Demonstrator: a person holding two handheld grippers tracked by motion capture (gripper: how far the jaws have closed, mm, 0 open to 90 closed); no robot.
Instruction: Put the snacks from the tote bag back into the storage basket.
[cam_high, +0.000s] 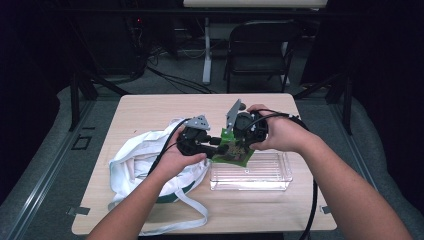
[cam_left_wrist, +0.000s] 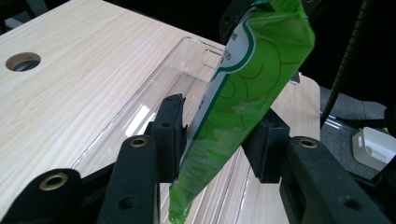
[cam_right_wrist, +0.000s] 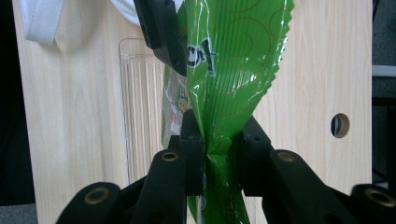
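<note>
A green snack bag (cam_high: 231, 152) hangs above the near end of a clear plastic tray (cam_high: 252, 174). My left gripper (cam_high: 216, 142) comes from the left, and its pads touch both faces of the bag (cam_left_wrist: 243, 88). My right gripper (cam_high: 239, 140) comes from the right. In the right gripper view its jaws pinch the bag (cam_right_wrist: 233, 70) tightly at a crumpled fold, with the serrated seal edge to the right. One jaw of the left gripper presses the bag's upper left face there. The tray (cam_left_wrist: 154, 88) lies right below the bag.
A white tote bag (cam_high: 145, 160) with long straps lies crumpled on the table's left half, under my left forearm. The wooden table (cam_high: 150, 107) has a cable hole (cam_right_wrist: 341, 125). Beyond the table's far edge stands a dark folding chair (cam_high: 260, 47).
</note>
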